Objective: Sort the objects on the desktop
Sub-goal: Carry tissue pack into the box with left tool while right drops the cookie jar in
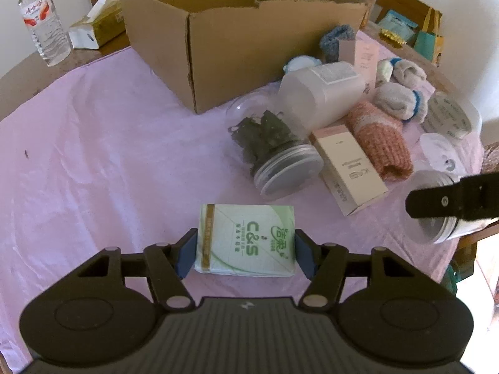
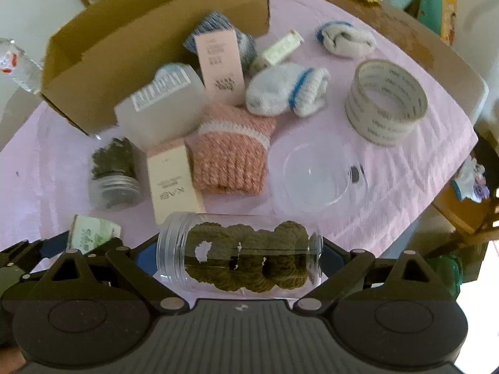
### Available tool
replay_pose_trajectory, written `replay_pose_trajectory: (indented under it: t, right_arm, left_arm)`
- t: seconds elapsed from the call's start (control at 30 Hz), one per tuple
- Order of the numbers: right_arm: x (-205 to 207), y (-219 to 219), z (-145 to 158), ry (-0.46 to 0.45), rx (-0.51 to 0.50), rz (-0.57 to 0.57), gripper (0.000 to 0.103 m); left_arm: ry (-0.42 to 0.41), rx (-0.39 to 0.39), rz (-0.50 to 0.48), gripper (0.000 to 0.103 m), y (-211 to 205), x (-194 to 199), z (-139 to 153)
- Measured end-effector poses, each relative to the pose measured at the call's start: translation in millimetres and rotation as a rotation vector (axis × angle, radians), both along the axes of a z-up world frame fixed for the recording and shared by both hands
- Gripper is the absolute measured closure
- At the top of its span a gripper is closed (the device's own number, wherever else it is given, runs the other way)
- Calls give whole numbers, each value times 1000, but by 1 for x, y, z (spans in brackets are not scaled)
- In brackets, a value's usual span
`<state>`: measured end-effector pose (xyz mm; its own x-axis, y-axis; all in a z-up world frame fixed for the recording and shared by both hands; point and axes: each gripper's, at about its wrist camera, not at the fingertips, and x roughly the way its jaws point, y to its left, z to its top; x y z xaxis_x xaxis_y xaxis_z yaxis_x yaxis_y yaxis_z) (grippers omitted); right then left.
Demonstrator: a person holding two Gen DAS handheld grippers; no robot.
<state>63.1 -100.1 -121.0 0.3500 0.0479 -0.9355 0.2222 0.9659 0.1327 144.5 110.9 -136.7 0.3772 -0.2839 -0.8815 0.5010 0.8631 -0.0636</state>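
In the left wrist view, a clear water bottle (image 1: pixel 42 21) stands at about ten o'clock on the bare edge of the tabletop (image 1: pixel 93 143), which is spread with a pale lilac cloth. Just right of it lies a soft tissue pack (image 1: pixel 96 23), and at twelve o'clock sits an open cardboard box (image 1: pixel 237 46). At six o'clock the left hand-held gripper (image 1: pixel 246 249) has its blue pads pressed to both short ends of a green-and-white tissue packet (image 1: pixel 246 240), which lies flat on the cloth. At two o'clock a clear jar of dark dried leaves (image 1: pixel 271 149) lies on its side, touching a frosted plastic bottle (image 1: pixel 321 93) behind it and a long pink-and-white carton (image 1: pixel 349 171) to its right. A pink knitted piece (image 1: pixel 380 140) lies beside the carton, with white-and-blue socks (image 1: pixel 402 99) beyond.

In the right wrist view, the same tissue packet (image 2: pixel 93 230) shows at eight o'clock. At six o'clock the right hand-held gripper (image 2: pixel 240 258) clamps lengthwise a clear jar of olive-brown cord (image 2: pixel 240 258), one pad on its cap and one on its base; the jar seems to be lifted slightly off the cloth, though the blur makes that uncertain. An empty clear bowl (image 2: pixel 315 174) lies at three o'clock, and a stack of tape rolls (image 2: pixel 386 103) at two o'clock.
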Motion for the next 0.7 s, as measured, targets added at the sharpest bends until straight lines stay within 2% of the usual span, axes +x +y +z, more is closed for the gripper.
replay_pose_trajectory:
  t: [0.1, 0.17, 0.4, 0.7]
  right_arm:
    - [22, 11, 13, -14, 10, 14, 4]
    - [34, 4, 19, -29, 15, 25, 4]
    - [34, -2, 42, -98, 23, 75, 4]
    - [76, -11, 76, -199, 39, 216, 4]
  left_arm:
    - [-7, -9, -4, 39, 1, -1, 8]
    - [-14, -20, -11, 40, 2, -1, 15]
    - [-85, -53, -10, 39, -4, 2, 52]
    - [-181, -54, 61, 39, -28, 29, 89]
